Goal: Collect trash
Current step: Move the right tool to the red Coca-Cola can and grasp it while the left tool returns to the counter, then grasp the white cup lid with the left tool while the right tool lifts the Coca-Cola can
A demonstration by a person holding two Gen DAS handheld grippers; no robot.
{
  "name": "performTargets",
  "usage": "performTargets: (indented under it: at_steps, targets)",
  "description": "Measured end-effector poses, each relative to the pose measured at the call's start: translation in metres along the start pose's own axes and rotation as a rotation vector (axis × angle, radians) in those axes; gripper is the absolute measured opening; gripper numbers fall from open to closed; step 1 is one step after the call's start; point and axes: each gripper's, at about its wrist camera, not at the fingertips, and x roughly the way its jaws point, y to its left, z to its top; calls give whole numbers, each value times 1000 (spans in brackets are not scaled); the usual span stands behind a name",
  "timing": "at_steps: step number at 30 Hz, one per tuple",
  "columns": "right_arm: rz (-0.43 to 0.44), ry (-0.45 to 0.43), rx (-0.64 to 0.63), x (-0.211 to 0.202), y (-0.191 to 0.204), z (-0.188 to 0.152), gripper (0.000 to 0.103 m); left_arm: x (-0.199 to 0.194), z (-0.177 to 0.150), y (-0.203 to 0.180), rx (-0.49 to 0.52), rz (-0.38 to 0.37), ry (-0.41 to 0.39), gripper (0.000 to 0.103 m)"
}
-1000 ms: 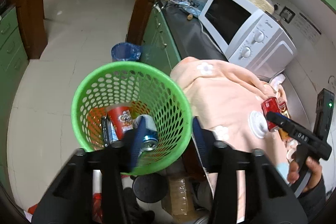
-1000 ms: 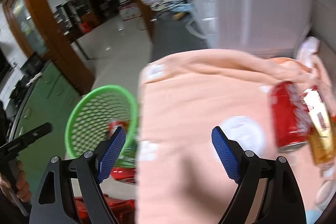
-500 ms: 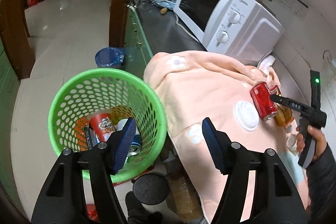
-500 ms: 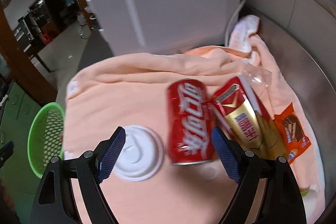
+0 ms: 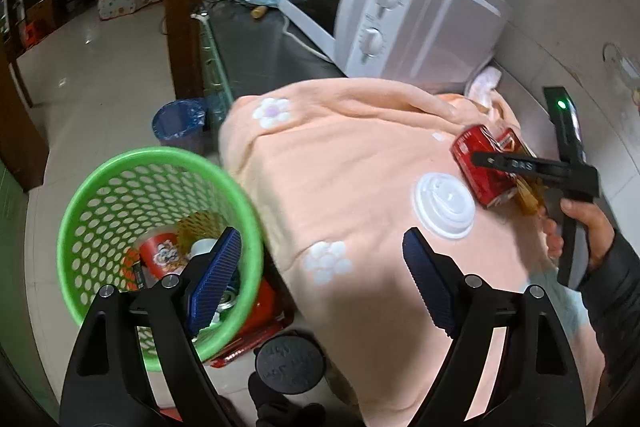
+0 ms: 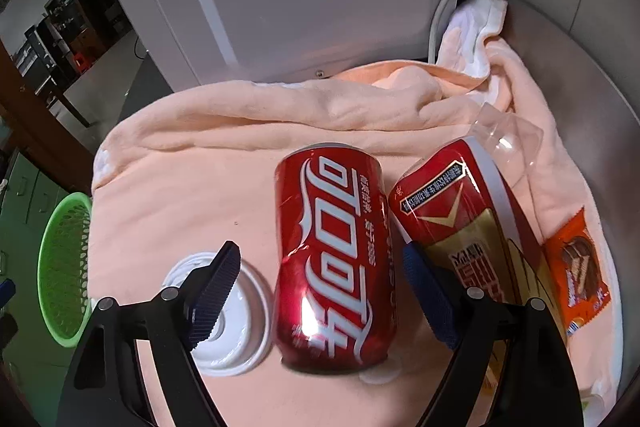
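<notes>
A red cola can (image 6: 332, 259) lies on its side on a peach cloth (image 6: 192, 195), between a white plastic lid (image 6: 240, 327) and a red-and-gold snack packet (image 6: 460, 227). My right gripper (image 6: 320, 291) straddles the can. Its jaws are closing a little, and the pads stand clear of the can's sides. In the left wrist view the can (image 5: 480, 175) and the lid (image 5: 444, 205) lie far right. My left gripper (image 5: 320, 283) hangs over the cloth's edge beside the green basket (image 5: 120, 167), its jaws opening with nothing between them. The basket holds several cups and cans.
A white microwave (image 5: 392, 7) stands on the dark counter behind the cloth. An orange wafer wrapper (image 6: 578, 267) lies right of the packet. On the floor stand a blue-lined bin (image 5: 180, 123) and red items under the basket. A hand (image 5: 588, 227) holds the right gripper.
The left gripper let a blue can drop into the basket, opened wider and swung right toward the cloth. The right gripper moved right and down until it straddled the red can.
</notes>
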Motion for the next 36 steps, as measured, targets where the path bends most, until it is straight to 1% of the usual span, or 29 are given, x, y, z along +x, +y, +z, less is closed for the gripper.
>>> performTargets:
  at_steps: [3,6,7,13,16,21,24,28,32,36]
  targets:
    - [7,16,-1,8,-1,2,71,9,2,-14,44,-7,13,83]
    - [15,22,-3,10,-3,2,59,19,4,-26,73,-26,28,83]
    - [18,21,-5,9,-4,1,59,22,5,-30,80,-28,32,83]
    - [35,-3,-21,-9,-7,-8,58,44,6,-61,155,-63,54,83]
    - [43,-28,-33,-27,-9,-16,58,56,7,-81,197,-85,67,83]
    - [52,-72,-37,-58,-13,-31,58,80,7,-116,305,-115,90,83]
    - [55,-95,-32,-75,-18,-42,58,95,7,-131,338,-131,112,83]
    - [59,-121,-20,-97,-28,-55,58,112,10,-142,358,-127,133,83]
    - [60,-136,-15,-107,-30,-63,58,128,13,-149,363,-121,158,83]
    - [68,-142,-4,-113,-33,-71,58,142,13,-151,370,-94,180,83]
